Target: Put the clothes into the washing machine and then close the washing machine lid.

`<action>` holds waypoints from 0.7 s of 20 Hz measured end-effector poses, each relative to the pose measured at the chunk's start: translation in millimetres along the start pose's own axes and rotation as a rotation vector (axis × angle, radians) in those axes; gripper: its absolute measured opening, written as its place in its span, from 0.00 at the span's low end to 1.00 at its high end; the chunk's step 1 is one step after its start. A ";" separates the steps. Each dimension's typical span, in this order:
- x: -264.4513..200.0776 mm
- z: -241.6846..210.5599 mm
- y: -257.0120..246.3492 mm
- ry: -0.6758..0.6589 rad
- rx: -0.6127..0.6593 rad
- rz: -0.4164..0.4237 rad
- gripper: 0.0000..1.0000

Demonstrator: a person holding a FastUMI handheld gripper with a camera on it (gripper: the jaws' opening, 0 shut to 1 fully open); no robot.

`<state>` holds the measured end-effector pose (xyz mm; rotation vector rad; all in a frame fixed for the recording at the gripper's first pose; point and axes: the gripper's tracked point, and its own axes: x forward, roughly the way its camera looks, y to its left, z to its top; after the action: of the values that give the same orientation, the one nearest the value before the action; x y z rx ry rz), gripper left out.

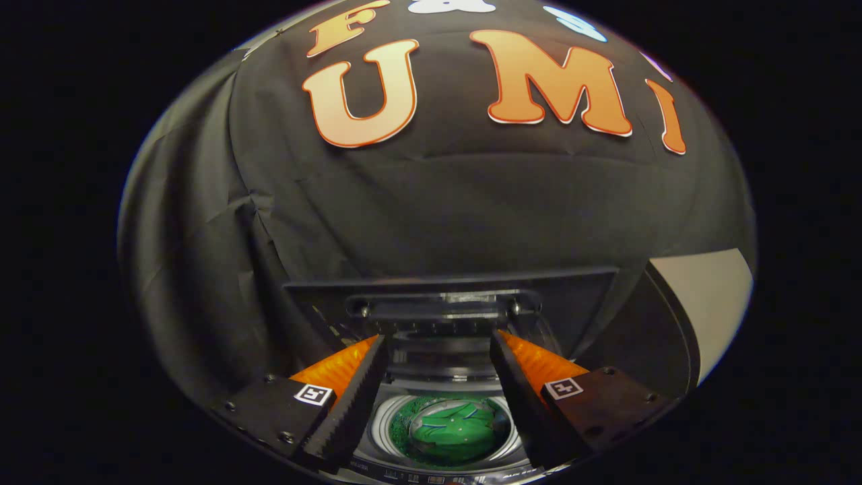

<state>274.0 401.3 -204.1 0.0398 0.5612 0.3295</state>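
The gripper (438, 350) hangs wide open and empty above the washer (444, 465), green clothes (452, 431) in its drum, lid (444, 296) raised beyond.

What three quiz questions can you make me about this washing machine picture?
1. True or false: the lid of the washing machine stands open.
2. What lies in the drum? A) green clothes B) a red towel C) nothing
3. Fill in: the gripper has its fingers ____, holding nothing.

Key: 1 true. 2 A, the green clothes lie in it, below and between the fingers. 3 open.
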 end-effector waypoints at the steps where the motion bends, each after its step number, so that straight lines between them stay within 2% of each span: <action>1: 2.2 10.4 0.5 -0.009 -0.005 0.001 0.99; 9: 36.5 57.1 -0.3 -0.071 0.008 0.003 0.99; 14: 58.3 58.8 -14.3 -0.056 -0.017 -0.065 0.98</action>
<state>355.7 409.3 -186.2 0.0139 0.5031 0.2690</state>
